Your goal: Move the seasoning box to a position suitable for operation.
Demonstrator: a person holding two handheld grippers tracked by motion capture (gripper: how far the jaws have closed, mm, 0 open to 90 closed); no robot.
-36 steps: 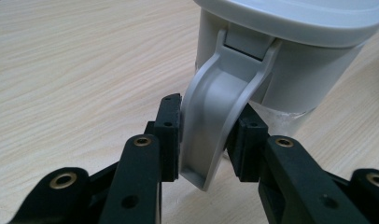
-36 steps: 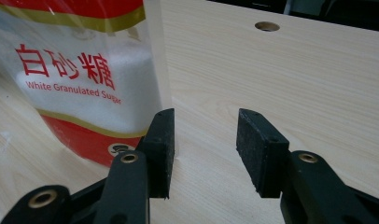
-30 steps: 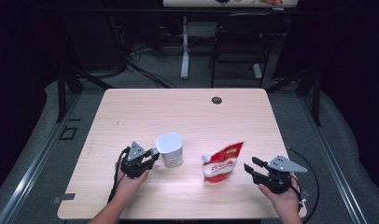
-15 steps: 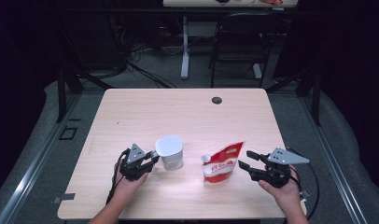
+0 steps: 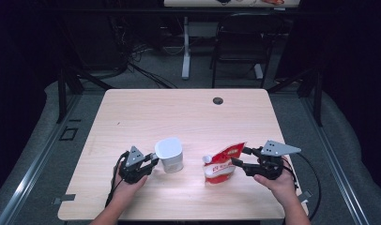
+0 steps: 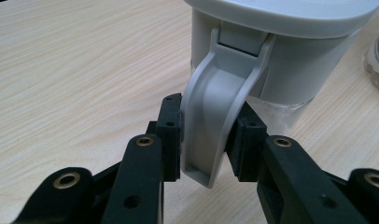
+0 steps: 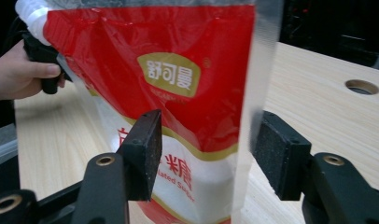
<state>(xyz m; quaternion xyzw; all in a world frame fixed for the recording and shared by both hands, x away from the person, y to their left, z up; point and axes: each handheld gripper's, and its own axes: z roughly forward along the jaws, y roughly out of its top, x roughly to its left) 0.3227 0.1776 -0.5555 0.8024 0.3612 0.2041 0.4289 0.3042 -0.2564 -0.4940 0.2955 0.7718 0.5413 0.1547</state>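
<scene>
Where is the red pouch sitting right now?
In the high view, the red pouch stands on the table's near right part, right of the grey jug, with the right gripper open around its edge.

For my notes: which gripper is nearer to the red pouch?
Right. The right gripper is open with its jaws around the red pouch edge; the left gripper is across the table, shut on the jug handle.

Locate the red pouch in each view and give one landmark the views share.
High view: red pouch stands right of center, near the front edge, beside the right claw.
Left gripper view: only a sliver of something at the right edge; cannot tell.
Right gripper view: pouch upright between the open jaws.
Shared landmark: table hole.
</scene>
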